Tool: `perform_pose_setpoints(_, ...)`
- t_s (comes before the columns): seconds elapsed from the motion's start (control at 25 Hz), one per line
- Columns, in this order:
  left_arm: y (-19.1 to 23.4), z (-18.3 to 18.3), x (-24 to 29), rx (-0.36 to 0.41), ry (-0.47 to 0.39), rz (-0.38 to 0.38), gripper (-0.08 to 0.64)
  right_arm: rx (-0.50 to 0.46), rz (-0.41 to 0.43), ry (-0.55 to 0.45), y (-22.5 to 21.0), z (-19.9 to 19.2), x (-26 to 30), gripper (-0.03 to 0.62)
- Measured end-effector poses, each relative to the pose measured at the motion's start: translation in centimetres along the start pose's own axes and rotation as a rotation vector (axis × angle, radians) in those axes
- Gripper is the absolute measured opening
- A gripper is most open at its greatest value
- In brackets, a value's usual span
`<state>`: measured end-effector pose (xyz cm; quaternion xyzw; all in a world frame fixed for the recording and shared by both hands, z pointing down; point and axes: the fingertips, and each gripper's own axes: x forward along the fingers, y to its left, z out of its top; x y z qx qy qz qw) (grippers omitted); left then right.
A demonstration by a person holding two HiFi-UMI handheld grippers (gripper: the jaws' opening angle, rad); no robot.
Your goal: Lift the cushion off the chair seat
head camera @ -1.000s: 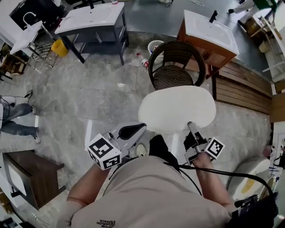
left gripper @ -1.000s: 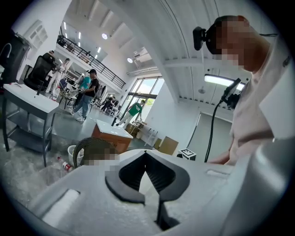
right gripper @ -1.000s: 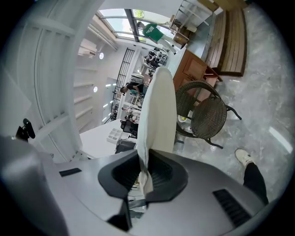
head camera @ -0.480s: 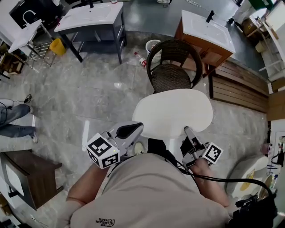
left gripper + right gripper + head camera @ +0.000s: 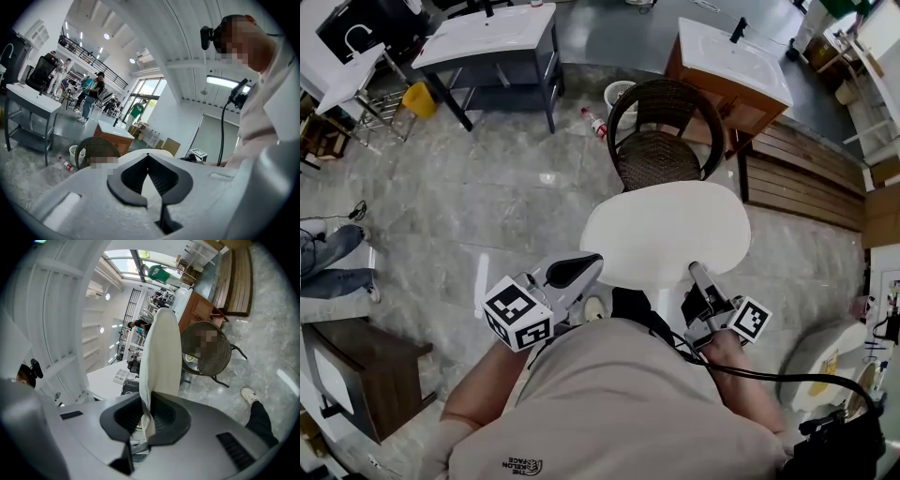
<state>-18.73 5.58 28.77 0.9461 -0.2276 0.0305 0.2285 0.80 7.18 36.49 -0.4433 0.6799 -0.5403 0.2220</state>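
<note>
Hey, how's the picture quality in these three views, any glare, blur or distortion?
Head view: fisheye bends the floor at the edges; cushion sharp, evenly lit. Left gripper view: dark round vignette, ceiling lamp glares, mosaic patches. Right gripper view: tilted sideways, bright window, mosaic over the chair.

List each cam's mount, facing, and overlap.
Head view: on head, steeply down at cushion, wicker chair; shows torso, left gripper, right gripper.
Left gripper view: on left gripper, forward along jaws gripping cushion; shows torso.
Right gripper view: on right gripper, rolled sideways, jaws clamping cushion; shows leg, shoe.
Shared: cushion, wicker chair.
</note>
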Motion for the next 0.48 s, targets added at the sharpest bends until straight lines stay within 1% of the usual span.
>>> perform_pose_setpoints(0.48,0.15,-0.45,-0.20,-0.007,0.008,0.008,0.008,0.002,0.004,0.003,-0.17,0.04,0.17,0.044)
